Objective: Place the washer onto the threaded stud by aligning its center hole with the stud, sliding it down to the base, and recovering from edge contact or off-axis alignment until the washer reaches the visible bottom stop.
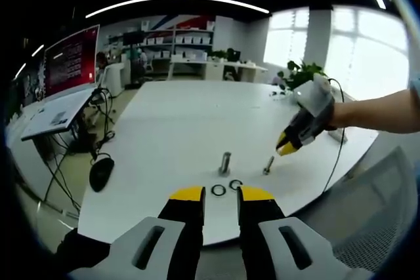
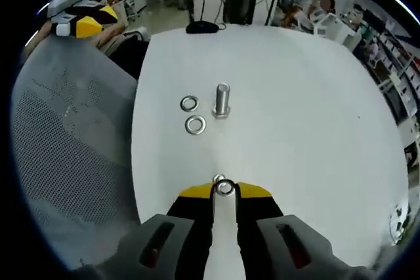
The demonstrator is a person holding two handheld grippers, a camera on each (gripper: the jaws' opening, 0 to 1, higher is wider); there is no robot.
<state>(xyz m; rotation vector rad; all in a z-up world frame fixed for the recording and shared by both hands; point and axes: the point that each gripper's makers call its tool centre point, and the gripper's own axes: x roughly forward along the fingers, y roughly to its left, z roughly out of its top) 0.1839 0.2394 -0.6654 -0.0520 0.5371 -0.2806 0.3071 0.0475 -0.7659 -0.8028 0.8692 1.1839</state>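
Your right gripper (image 2: 224, 190), yellow-tipped with black jaws, has its jaws nearly together, and between the tips sits a small silver ring-shaped part (image 2: 224, 187); whether the jaws actually pinch it, you cannot tell from this view. The upright silver threaded stud (image 2: 222, 101) stands on the white round table (image 2: 295, 96) at 12 o'clock from those tips, well apart from them. Two loose silver flat washers (image 2: 191, 114) lie just beside the stud's base at about 8 o'clock, one near the other, neither on the stud.

In the left gripper view, your left gripper (image 1: 221, 195) hangs at the near table edge with jaws apart and nothing between them. The two washers (image 1: 226, 187) lie just beyond its tips, with the stud (image 1: 225, 162) behind them at 12 o'clock. A second small silver bolt (image 1: 268, 165) stands at 3 o'clock of the stud, below the right gripper (image 1: 286, 147).

A black computer mouse (image 1: 100, 172) rests at the table's far left edge. A grey mesh chair back (image 2: 72, 155) borders the table.
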